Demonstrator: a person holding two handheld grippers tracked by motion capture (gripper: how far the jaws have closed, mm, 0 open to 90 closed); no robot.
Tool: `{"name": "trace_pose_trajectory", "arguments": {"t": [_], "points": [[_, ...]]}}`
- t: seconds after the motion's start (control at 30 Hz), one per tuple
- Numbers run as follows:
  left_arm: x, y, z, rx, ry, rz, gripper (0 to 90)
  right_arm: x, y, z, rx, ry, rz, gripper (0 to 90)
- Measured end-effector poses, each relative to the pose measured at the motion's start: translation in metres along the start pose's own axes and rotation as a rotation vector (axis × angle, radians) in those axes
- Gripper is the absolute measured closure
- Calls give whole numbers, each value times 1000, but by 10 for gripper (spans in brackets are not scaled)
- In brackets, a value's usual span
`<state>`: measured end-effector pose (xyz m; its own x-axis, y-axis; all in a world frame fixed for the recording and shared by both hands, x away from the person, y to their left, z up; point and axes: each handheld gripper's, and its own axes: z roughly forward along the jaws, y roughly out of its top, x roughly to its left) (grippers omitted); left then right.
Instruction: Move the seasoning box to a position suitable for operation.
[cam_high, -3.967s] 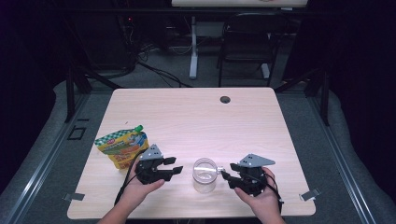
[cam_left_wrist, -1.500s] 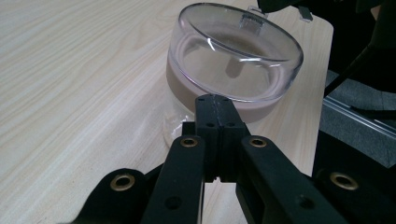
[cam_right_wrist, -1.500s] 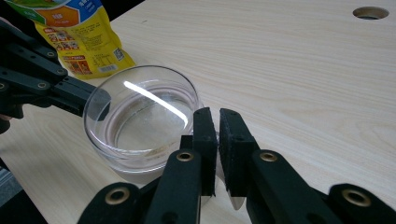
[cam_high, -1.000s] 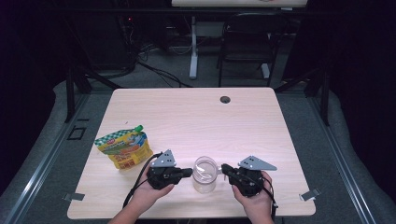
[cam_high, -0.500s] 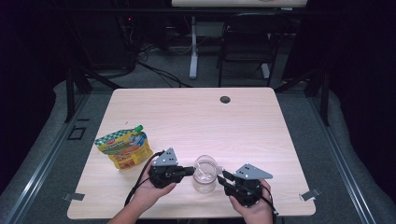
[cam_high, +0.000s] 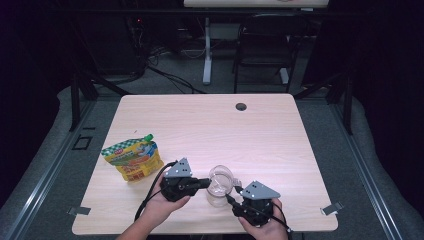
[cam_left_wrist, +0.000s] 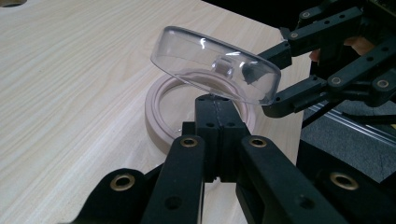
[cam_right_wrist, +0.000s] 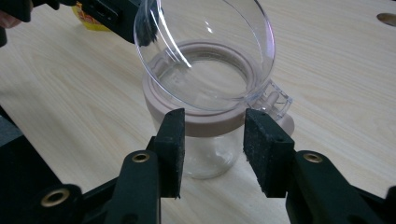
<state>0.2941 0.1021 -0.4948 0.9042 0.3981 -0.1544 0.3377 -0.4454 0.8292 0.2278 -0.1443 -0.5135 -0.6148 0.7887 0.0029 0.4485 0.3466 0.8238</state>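
The left gripper lies low over the near part of the tabletop, held in the person's left hand, with its jaws brought fully together. In the left gripper view the two black jaws meet flat against each other right at the near side of the jar's pinkish collar; whether they pinch anything there I cannot tell.

Far to the left on the tabletop, well apart from the grippers, a yellow and green pouch with a green cap lies flat.

Between the two grippers stands the clear glass jar, upright near the front edge of the tabletop. Its clear domed lid is hinged to the collar and stands tilted up, so the mouth of the jar is open. The right gripper view shows the hinge at the jar's right side and the lid leaning back over the rim.

The right gripper comes in from the right, held in the person's right hand, pointing at the jar. Its jaws have just been opening and now stand apart. In the right gripper view the collar and the glass body of the jar show in the gap beyond the two pads, and the pads do not press on anything.
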Motion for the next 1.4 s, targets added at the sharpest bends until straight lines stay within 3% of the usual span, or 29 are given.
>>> {"name": "trace_pose_trajectory", "arguments": {"t": [0.17,0.73,1.4], "points": [[1,-1,0,-1,-3,-3,900,0,0,1,-33,-25,11,575],[4,-7,6,25,7,-6,899,-1,-1,0,-50,-24,21,564],[5,-12,8,18,-5,-13,900,-4,-2,-5,-81,-42,24,559]]}}
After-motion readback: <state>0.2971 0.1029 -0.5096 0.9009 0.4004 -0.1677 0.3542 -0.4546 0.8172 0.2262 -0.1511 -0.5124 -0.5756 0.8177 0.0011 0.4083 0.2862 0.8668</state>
